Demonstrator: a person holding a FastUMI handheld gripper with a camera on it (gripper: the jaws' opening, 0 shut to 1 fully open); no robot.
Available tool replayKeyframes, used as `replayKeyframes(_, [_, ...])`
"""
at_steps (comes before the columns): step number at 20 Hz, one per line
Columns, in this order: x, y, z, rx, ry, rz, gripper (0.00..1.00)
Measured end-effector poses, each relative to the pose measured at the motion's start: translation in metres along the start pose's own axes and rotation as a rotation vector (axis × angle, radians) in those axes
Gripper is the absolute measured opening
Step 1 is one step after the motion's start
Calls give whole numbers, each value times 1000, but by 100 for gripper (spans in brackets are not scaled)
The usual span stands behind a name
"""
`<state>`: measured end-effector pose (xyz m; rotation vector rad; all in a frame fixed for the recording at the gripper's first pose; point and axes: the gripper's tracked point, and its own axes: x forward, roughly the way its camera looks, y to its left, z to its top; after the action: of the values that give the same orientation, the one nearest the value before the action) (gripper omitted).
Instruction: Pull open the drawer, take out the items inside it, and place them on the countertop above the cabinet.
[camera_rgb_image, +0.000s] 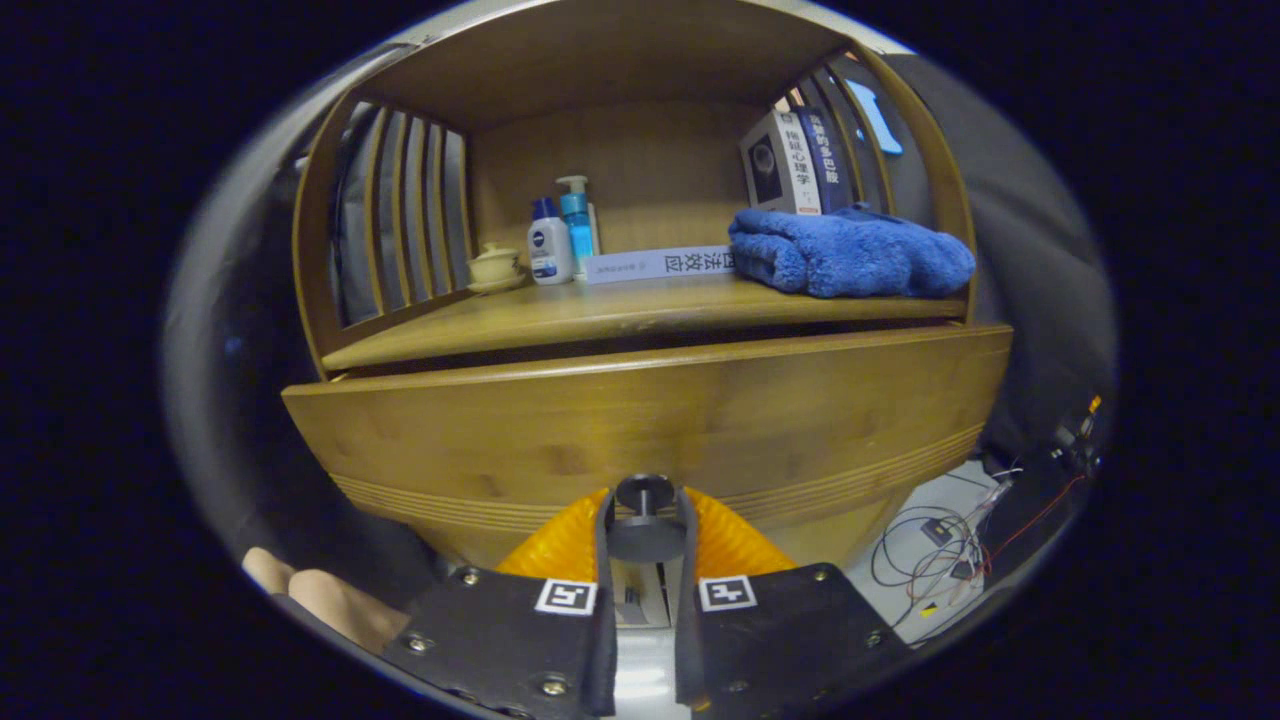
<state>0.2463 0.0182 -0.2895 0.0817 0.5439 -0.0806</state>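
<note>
The hand-held gripper (645, 535) has its two orange ribbed fingers (560, 548) pinching the stem of the dark round drawer knob (644, 492), one on each side, a grip that suits a straight pull. The knob sits low at the middle of the wide bamboo drawer front (640, 425), directly below the counter. A dark gap between the drawer front's top edge and the wooden counter (620, 310) suggests the drawer stands slightly out; its inside is hidden, so what it holds cannot be told.

On the counter, under the cabinet's arched top, there is one folded blue fluffy towel (850, 255) at the right end, with free wood left and in front of it where drawer items could go. Behind the towel, two upright books (795, 160) lean against the slatted side. One white book lying flat (655, 264) rests against the back wall, left of the towel. Further left stand two bottles, a white one with a blue cap (549, 245) and a light blue pump bottle (577, 215), then one small pale lidded cup (494, 266) on a saucer.
</note>
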Motion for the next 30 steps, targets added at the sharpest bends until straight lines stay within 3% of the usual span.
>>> replayKeyframes(9, [-98,-10,-41,-13,11,32,23])
replayKeyframes(16, [-110,-12,-55,-40,82,39,23])
replayKeyframes(18, [-117,-12,-52,-55,105,39,36])
replayKeyframes(21, [-142,-8,-26,-52,84,73,40])
replayKeyframes(25, [-161,8,49,-78,54,108,40])
replayKeyframes(27, [-145,19,71,-109,109,126,40])
replayKeyframes(30, [-91,25,74,-215,256,117,53])
